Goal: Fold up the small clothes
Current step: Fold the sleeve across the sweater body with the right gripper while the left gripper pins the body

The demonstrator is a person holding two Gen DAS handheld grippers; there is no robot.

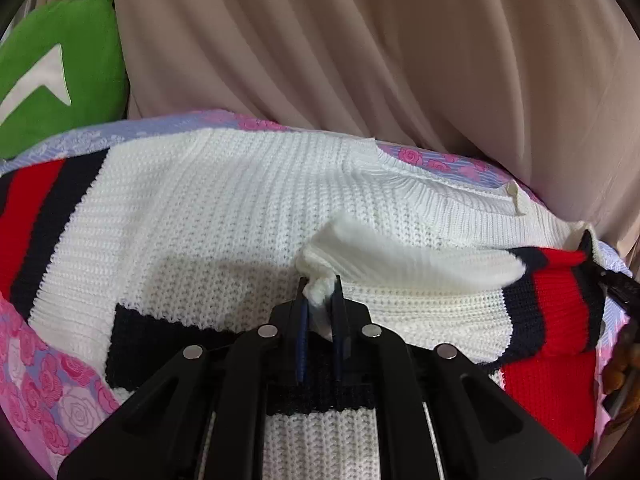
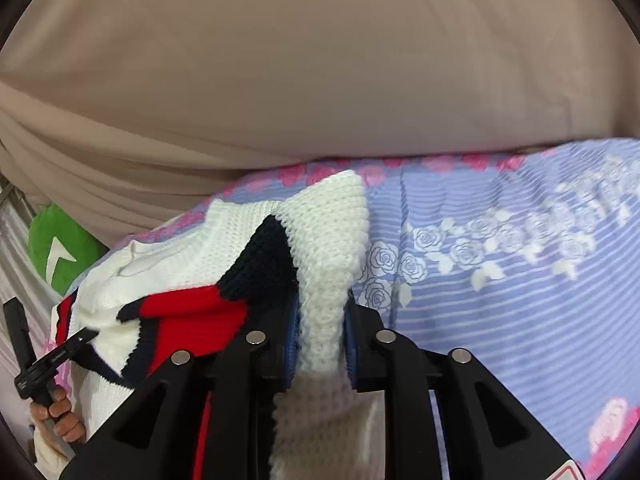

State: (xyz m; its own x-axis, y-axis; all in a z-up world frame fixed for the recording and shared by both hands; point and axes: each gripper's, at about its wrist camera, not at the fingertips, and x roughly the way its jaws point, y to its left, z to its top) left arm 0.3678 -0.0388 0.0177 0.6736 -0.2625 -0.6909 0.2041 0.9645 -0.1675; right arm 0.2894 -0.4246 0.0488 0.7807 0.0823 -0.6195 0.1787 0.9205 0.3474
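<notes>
A white knit sweater [image 1: 208, 208] with red and navy stripes lies on a floral bedsheet [image 1: 36, 364]. My left gripper [image 1: 320, 292] is shut on a pinch of the white knit near the sweater's middle, with a fold of fabric lifted beside it. My right gripper [image 2: 322, 320] is shut on a thick fold of the same sweater [image 2: 324, 248], holding its white, navy and red striped part raised above the sheet [image 2: 500, 280]. The left gripper and the hand holding it [image 2: 52, 364] show at the right wrist view's lower left.
A beige curtain [image 1: 360, 48] hangs behind the bed's far edge. A green cushion [image 1: 60, 72] with a white arrow sits at the back left. The sheet stretches out to the right of the sweater in the right wrist view.
</notes>
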